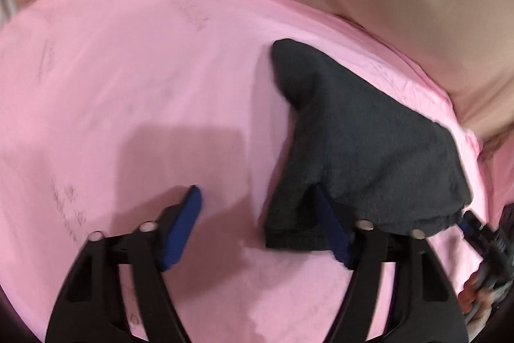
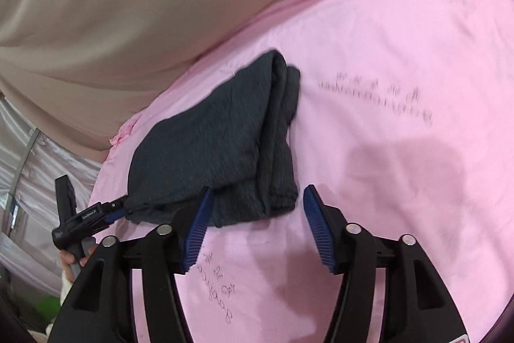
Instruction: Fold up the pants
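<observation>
The dark grey pants [image 1: 359,137] lie as a small folded bundle on a pink sheet [image 1: 128,79]. My left gripper [image 1: 255,195] is open. Its right pad [image 1: 331,227] is tucked under the bundle's near edge and its left pad [image 1: 184,224] stands free over the sheet. In the right wrist view the pants [image 2: 218,137] lie just ahead of my open right gripper [image 2: 258,192]. The bundle's near corner reaches in between the pads, and the cloth covers the tip of the left pad [image 2: 197,227]. Each view shows the other gripper's tip at the bundle's outer edge.
The pink sheet [image 2: 401,53] bears dark handwriting and spreads wide around the bundle. Beige fabric [image 2: 144,5] rises behind it. At the left of the right wrist view are a pale curtain [image 2: 29,169] and a hand [image 2: 69,259] holding the other gripper [image 2: 80,214].
</observation>
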`<state>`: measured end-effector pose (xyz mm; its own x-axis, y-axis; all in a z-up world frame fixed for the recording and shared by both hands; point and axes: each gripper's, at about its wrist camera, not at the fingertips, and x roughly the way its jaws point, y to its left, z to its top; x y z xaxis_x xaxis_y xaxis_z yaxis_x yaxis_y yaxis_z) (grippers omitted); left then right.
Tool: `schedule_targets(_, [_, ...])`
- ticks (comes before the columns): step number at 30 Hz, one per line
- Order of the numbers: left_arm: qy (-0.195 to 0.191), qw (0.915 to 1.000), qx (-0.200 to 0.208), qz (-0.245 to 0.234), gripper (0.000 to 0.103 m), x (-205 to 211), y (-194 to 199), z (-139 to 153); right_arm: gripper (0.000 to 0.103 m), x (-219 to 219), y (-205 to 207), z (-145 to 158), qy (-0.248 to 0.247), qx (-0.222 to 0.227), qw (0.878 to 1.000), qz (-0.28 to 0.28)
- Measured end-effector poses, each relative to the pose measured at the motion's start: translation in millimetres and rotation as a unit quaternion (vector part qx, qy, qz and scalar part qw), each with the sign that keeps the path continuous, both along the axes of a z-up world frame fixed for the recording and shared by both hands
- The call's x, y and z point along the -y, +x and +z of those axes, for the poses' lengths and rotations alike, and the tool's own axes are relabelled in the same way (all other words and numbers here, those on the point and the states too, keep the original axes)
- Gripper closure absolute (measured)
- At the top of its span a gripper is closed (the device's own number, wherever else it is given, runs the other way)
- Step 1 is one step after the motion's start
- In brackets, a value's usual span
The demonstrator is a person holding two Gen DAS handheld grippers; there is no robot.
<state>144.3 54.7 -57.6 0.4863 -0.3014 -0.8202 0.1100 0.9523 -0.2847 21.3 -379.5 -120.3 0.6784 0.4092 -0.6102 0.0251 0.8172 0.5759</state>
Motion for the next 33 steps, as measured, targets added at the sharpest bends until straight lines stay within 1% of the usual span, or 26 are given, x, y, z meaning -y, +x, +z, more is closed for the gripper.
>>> schedule_targets(1, [-0.024,0.9995,-0.018,-0.004,0.074,0.1,0.5,-2.1,0.044,-2.2,3.9,-4.4,0.017,-0.005,1.0,0.005])
schedule_targets(2, [-0.055,0.9975,-0.044,0.004,0.085,-3.1,2.3,-2.8,0.043,-8.6,8.6,-6.2,0.018,-0.007,1.0,0.007])
schedule_targets(3, [-0.07,0.9958,-0.058,0.013,0.092,-8.1,2.6,1.9,0.043,-11.1,7.9,-5.3,0.01,-0.007,1.0,0.006])
schedule_targets(4, [-0.09,0.9937,-0.065,0.017,0.093,-4.4,-0.9,9.1,0.045,-14.7,6.6,-3.4,-0.001,-0.003,1.0,0.008])
schedule_targets(5, [-0.125,0.9896,-0.069,0.019,0.094,-10.1,-7.5,17.0,0.046,-16.7,5.2,-2.5,-0.008,0.001,1.0,0.009])
schedule_targets(6, [-0.141,0.9874,-0.067,0.022,0.093,-16.4,-12.9,23.3,0.046,-18.6,6.4,-3.4,-0.008,0.004,1.0,0.009])
schedule_targets(8, [-0.123,0.9876,-0.089,0.039,0.093,-17.7,-8.4,10.0,0.046,-16.3,3.8,-8.1,-0.006,0.0,1.0,0.003])
schedule_targets(9, [-0.121,0.9839,-0.12,0.052,0.093,-19.8,-4.7,-7.4,0.048,-15.1,2.5,-8.4,-0.002,0.0,1.0,0.001])
schedule_targets(10, [-0.129,0.982,-0.126,0.057,0.093,-20.6,-6.3,-10.5,0.048,-15.3,-0.7,-5.8,-0.002,0.003,1.0,-0.004])
schedule_targets(12, [-0.13,0.9834,-0.111,0.06,0.092,-19.8,-8.2,-5.6,0.046,-13.9,-13.1,8.1,-0.023,0.031,0.999,-0.02])
schedule_targets(14, [-0.117,0.9877,-0.083,0.063,0.092,-17.6,-16.8,14.1,0.047,-21.4,-24.7,27.8,-0.053,0.068,0.996,-0.028])
schedule_targets(15, [-0.104,0.9898,-0.068,0.069,0.092,-16.2,-20.5,26.8,0.055,-26.9,-27.8,36.7,-0.061,0.086,0.994,-0.025])
schedule_targets(16, [-0.095,0.9915,-0.048,0.075,0.094,-16.4,-28.2,39.0,0.069,-34.4,-29.4,46.0,-0.069,0.1,0.992,-0.015])
schedule_targets(18, [-0.071,0.9949,0.009,0.07,0.093,-6.6,-38.1,67.8,0.088,-49.0,-21.7,57.5,-0.085,0.109,0.99,0.013])
schedule_targets(19, [-0.062,0.9955,0.029,0.066,0.093,1.1,-36.1,76.7,0.095,-54.6,-14.0,59.4,-0.099,0.104,0.989,0.03])
schedule_targets(20, [-0.052,0.9959,0.047,0.057,0.092,11.2,-33.0,83.6,0.096,-59.2,-3.9,57.4,-0.113,0.095,0.988,0.039])
schedule_targets(21, [-0.047,0.9965,0.05,0.048,0.091,20.5,-24.0,84.8,0.1,-62.8,7.2,51.7,-0.131,0.079,0.987,0.038])
schedule_targets(23, [-0.022,0.999,0.021,0.032,0.089,40.0,-2.4,65.6,0.103,-58.7,24.9,27.7,-0.182,0.033,0.983,0.015])
schedule_targets(24, [-0.002,0.9995,0.002,0.03,0.089,45.4,7.1,49.1,0.103,-48.4,25.9,17.4,-0.161,0.035,0.986,0.013])
schedule_targets(25, [0.031,0.9988,-0.023,0.031,0.09,50.4,18.4,26.0,0.103,-38.5,23.9,15.6,-0.12,0.037,0.992,0.011])
schedule_targets(26, [0.032,0.9982,-0.04,0.03,0.095,49.8,24.5,9.5,0.103,-35.6,22.7,19.1,-0.104,0.03,0.994,0.01])
schedule_targets(27, [0.029,0.9988,-0.025,0.031,0.096,49.0,24.0,8.7,0.103,-36.6,20.2,26.0,-0.108,0.03,0.994,0.004])
schedule_targets(28, [0.048,0.9983,-0.012,0.031,0.096,52.0,20.9,12.7,0.103,-40.6,16.0,36.1,-0.116,0.042,0.992,0.002])
schedule_targets(30, [0.066,0.9973,-0.001,0.032,0.096,57.2,17.4,16.3,0.1,-46.7,9.8,44.5,-0.121,0.057,0.991,0.012])
schedule_targets(32, [0.088,0.9957,0.009,0.028,0.096,63.3,13.1,17.5,0.103,-51.0,21.0,27.2,-0.169,0.022,0.985,0.009])
schedule_targets(33, [0.09,0.9955,0.012,0.028,0.096,62.5,11.2,17.8,0.103,-47.0,20.4,21.0,-0.156,0.029,0.987,0.005])
